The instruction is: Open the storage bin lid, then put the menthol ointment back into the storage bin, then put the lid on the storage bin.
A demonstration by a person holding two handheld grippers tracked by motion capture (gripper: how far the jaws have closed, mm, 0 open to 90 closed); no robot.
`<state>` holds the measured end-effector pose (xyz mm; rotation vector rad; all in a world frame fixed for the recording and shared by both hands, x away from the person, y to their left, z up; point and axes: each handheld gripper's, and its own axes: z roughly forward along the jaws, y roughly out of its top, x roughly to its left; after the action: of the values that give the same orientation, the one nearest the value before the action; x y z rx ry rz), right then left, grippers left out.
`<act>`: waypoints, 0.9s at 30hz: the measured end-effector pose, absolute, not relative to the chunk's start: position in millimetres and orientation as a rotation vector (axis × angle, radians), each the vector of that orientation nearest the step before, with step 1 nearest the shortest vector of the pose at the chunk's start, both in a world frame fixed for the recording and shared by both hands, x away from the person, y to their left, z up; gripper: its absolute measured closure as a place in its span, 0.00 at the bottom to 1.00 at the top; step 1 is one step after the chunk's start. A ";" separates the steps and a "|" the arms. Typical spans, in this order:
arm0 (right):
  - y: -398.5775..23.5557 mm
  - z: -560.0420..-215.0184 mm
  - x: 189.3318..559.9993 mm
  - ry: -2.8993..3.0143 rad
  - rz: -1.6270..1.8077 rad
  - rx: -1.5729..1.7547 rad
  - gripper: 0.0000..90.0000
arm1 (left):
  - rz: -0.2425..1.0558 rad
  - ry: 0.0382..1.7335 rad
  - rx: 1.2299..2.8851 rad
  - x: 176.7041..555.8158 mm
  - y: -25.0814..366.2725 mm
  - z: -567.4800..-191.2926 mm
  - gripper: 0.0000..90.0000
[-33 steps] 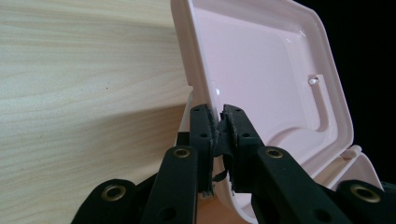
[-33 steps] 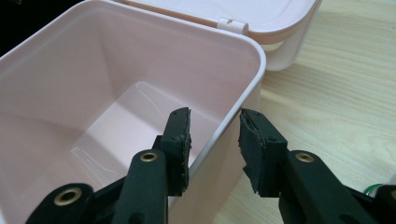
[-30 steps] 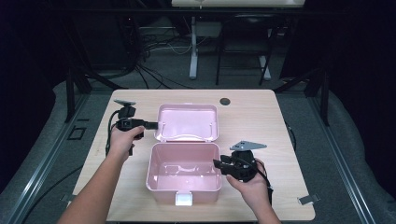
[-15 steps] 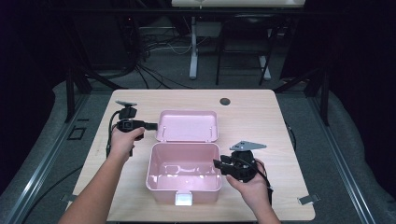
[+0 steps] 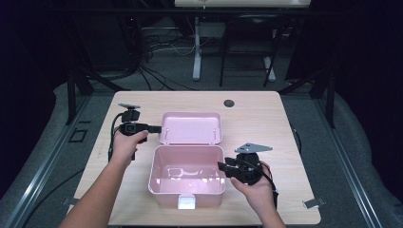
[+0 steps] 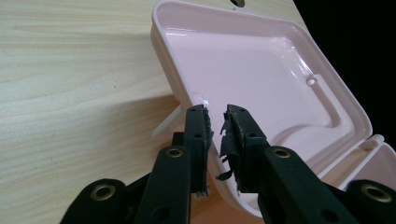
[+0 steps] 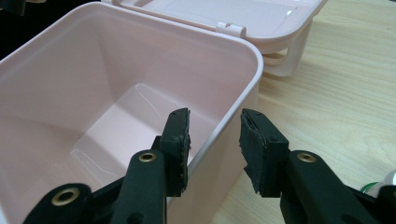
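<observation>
Left claw [image 6: 217,122] just opened astride the lid [image 6: 261,70] rim; right claw [image 7: 215,135] seemingly loose astride the box [image 7: 93,93] wall.

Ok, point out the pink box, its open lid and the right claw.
pink box [image 5: 187,190]: high view, front wall.
open lid [image 5: 191,127]: high view, inner face.
right claw [image 5: 223,169]: high view, between its fingertips at the box's right wall.

The pink box [image 5: 187,183] and its flipped-open lid [image 5: 190,128] look like smooth glossy plastic, with shiny glare spots on the floor inside. The table [image 5: 266,118] is pale wood-grain, pretty matt. Both the left gripper [image 6: 217,122] and the right gripper [image 7: 214,128] are matt black with brassy metal rivets, and their pads [image 6: 232,140] look like rough, frayed rubbery stuff.
</observation>
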<state>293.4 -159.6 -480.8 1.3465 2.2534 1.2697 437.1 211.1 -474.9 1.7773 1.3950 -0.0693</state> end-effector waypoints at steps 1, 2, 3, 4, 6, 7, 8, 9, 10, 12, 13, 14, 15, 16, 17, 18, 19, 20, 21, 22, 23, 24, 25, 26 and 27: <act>-160.1 -480.4 293.5 2.252 1.272 1.345 0.69 | -0.068 1.393 1.780 436.4 211.3 -474.7 0.85; -160.5 -480.1 293.5 2.245 1.278 1.344 0.69 | -0.062 1.394 1.780 435.7 211.8 -474.5 0.83; -161.1 -479.6 293.3 2.241 1.284 1.344 0.68 | -0.057 1.396 1.776 435.0 212.6 -474.2 0.82; -161.9 -478.8 293.2 2.241 1.285 1.343 0.68 | -0.053 1.398 1.771 434.3 213.3 -474.0 0.81; -163.0 -477.1 293.2 2.237 1.296 1.341 0.67 | -0.042 1.394 1.767 432.2 214.6 -473.5 0.80; -163.5 -476.2 293.2 2.233 1.301 1.337 0.67 | -0.042 1.394 1.767 431.1 215.2 -473.0 0.80; -164.0 -475.7 293.1 2.234 1.299 1.334 0.67 | -0.041 1.392 1.766 430.4 215.7 -472.7 0.79; -164.2 -475.5 293.1 2.234 1.298 1.332 0.66 | -0.037 1.385 1.771 429.6 216.8 -472.2 0.79; -164.2 -475.2 292.9 2.233 1.297 1.339 0.66 | -0.035 1.382 1.767 428.0 218.0 -471.5 0.78; -164.6 -474.7 293.2 2.228 1.306 1.336 0.66 | -0.030 1.378 1.763 425.0 219.7 -470.4 0.78; -165.4 -473.9 293.2 2.227 1.301 1.335 0.65 | -0.024 1.375 1.759 423.1 220.8 -469.8 0.77; -165.9 -473.0 293.1 2.225 1.305 1.337 0.65 | -0.021 1.369 1.757 421.1 222.2 -469.1 0.76; -166.6 -472.5 293.3 2.219 1.314 1.332 0.64 | -0.023 1.366 1.759 419.3 223.4 -468.3 0.76; -167.0 -471.7 292.9 2.217 1.313 1.338 0.63 | -0.014 1.360 1.765 417.5 224.7 -467.5 0.75; -167.4 -471.6 292.7 2.215 1.315 1.336 0.63 | 0.006 1.357 1.764 415.3 225.6 -466.6 0.74; -167.5 -471.6 292.7 2.217 1.313 1.333 0.62 | 0.016 1.355 1.759 412.9 226.7 -466.0 0.72; -167.5 -471.5 292.8 2.223 1.306 1.326 0.61 | 0.023 1.347 1.753 410.2 228.6 -465.8 0.72; -167.1 -471.4 292.8 2.221 1.306 1.325 0.60 | 0.030 1.344 1.750 408.6 229.6 -466.0 0.71; -167.2 -470.9 292.7 2.223 1.304 1.325 0.59 | 0.044 1.347 1.746 406.4 230.5 -466.3 0.71; -167.1 -470.4 292.9 2.224 1.305 1.322 0.59 | 0.064 1.344 1.756 404.3 232.0 -466.5 0.70; -166.8 -469.6 293.3 2.230 1.306 1.318 0.58 | 0.080 1.340 1.760 401.7 233.5 -466.8 0.70; -166.5 -468.3 293.7 2.238 1.299 1.314 0.57 | 0.084 1.343 1.760 399.9 234.4 -466.7 0.69; -166.2 -467.6 293.7 2.238 1.297 1.313 0.57 | 0.097 1.344 1.756 396.9 235.5 -466.7 0.68; -165.8 -466.4 293.9 2.240 1.295 1.312 0.57 | 0.105 1.337 1.760 395.3 236.3 -466.7 0.67; -165.6 -466.0 294.4 2.241 1.298 1.308 0.57 | 0.111 1.334 1.765 393.2 237.4 -466.6 0.67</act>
<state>294.4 -165.6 -466.0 1.3080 2.2412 1.2981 393.2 237.4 -466.6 1.7645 1.3343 0.1111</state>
